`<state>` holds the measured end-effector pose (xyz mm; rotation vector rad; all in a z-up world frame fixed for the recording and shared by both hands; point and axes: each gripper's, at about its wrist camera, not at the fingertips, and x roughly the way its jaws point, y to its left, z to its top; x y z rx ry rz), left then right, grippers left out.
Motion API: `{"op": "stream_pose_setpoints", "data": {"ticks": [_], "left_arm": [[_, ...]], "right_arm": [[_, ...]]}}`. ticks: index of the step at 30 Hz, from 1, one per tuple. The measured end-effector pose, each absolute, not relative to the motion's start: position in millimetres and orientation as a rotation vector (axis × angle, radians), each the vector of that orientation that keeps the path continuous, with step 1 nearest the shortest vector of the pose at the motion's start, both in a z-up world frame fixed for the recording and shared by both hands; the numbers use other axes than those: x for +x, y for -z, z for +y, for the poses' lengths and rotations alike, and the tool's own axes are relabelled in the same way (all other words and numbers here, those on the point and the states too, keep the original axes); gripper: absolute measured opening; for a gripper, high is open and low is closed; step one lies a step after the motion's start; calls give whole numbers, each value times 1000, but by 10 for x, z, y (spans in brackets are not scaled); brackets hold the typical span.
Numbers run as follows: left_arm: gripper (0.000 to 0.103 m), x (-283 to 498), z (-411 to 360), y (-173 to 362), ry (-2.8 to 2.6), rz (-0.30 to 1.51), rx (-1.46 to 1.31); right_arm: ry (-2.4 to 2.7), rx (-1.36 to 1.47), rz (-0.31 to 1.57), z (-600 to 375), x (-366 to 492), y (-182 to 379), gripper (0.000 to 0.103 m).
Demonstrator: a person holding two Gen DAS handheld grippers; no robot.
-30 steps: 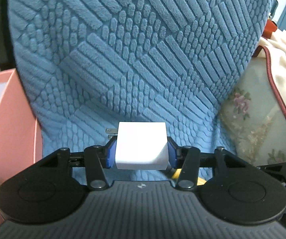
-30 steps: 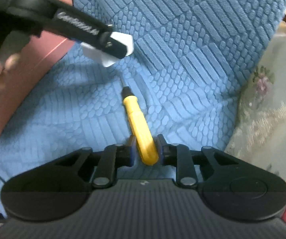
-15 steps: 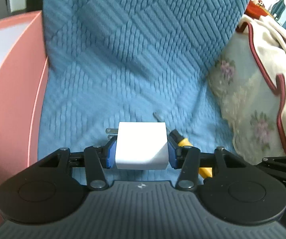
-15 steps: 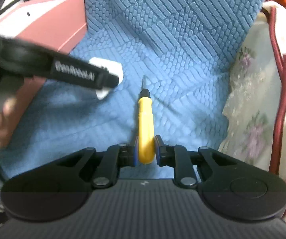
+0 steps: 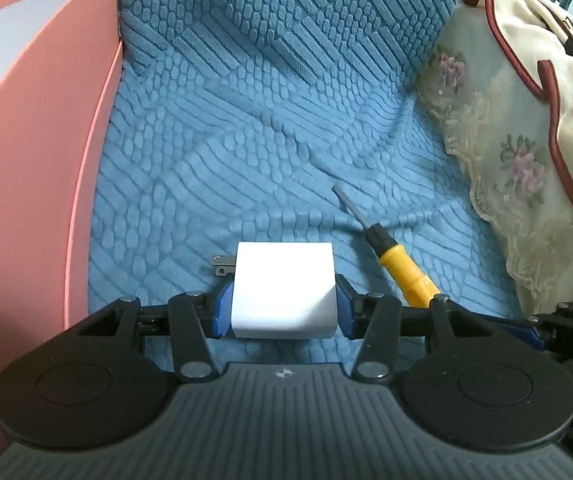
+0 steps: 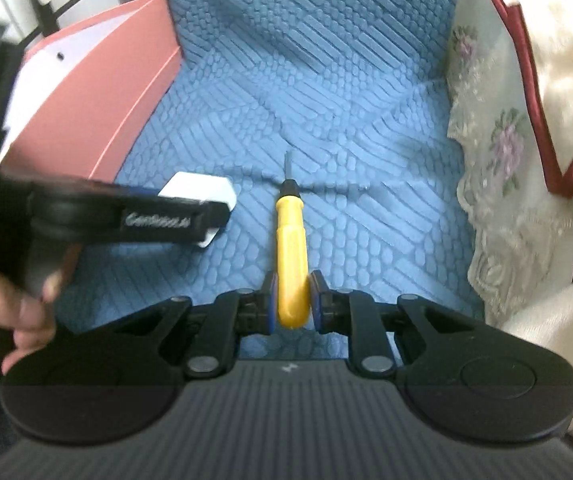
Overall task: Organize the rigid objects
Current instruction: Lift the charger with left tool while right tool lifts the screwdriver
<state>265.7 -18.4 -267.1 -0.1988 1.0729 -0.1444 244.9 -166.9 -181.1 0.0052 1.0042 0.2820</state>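
Our left tongs (image 5: 283, 312) were clamped on a white charger (image 5: 283, 289), its metal prongs pointing to the left. Our right tongs (image 6: 292, 300) were clamped on the handle of a yellow screwdriver (image 6: 291, 248), whose blade pointed forward, away from us. We held both things just above a blue textured cushion (image 5: 270, 128). A pink box (image 5: 42, 152) stood on the left beside the cushion, and a flowered cloth (image 5: 498, 152) lay on the right.

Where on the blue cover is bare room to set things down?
The blue cover is bare between the pink box and floral cushion, beyond the white charger and yellow screwdriver. Crowded nearer the grippers.
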Motion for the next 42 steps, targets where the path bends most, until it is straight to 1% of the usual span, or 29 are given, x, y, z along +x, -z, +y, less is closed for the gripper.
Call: {"op": "stream_pose_setpoints", "data": {"ticks": [3, 8, 9, 10, 12, 17, 19, 23, 25, 29, 42], "left_arm": [[57, 2632, -147, 2664, 148, 1079, -236], [57, 2622, -108, 2652, 145, 1086, -283], [58, 2628, -105, 2649, 144, 1087, -292], [58, 2629, -93, 2649, 145, 1088, -304], [58, 2632, -76, 2651, 147, 1089, -320], [58, 2642, -70, 2652, 145, 1088, -325], [58, 2650, -65, 2652, 146, 1090, -327], [58, 2666, -47, 2629, 150, 1091, -331], [58, 2669, -52, 2628, 152, 1090, -326], [58, 2688, -78, 2617, 147, 1087, -313], [59, 2764, -293, 2642, 129, 1084, -177]], "right_arm": [[-255, 67, 1027, -1736, 2508, 1865, 22], [-266, 61, 1024, -1685, 2548, 1908, 26], [-266, 50, 1021, -1665, 2562, 1910, 27], [-269, 42, 1017, -1645, 2574, 1919, 31], [-283, 29, 1009, -1598, 2609, 1940, 35], [-281, -25, 969, -1464, 2693, 2027, 35], [-284, -26, 937, -1439, 2707, 2065, 37], [-286, -23, 887, -1407, 2734, 2136, 34], [-270, -40, 878, -1384, 2742, 2138, 21], [-259, 29, 883, -1463, 2734, 2128, 21], [-240, 70, 902, -1515, 2649, 2093, 21]]}}
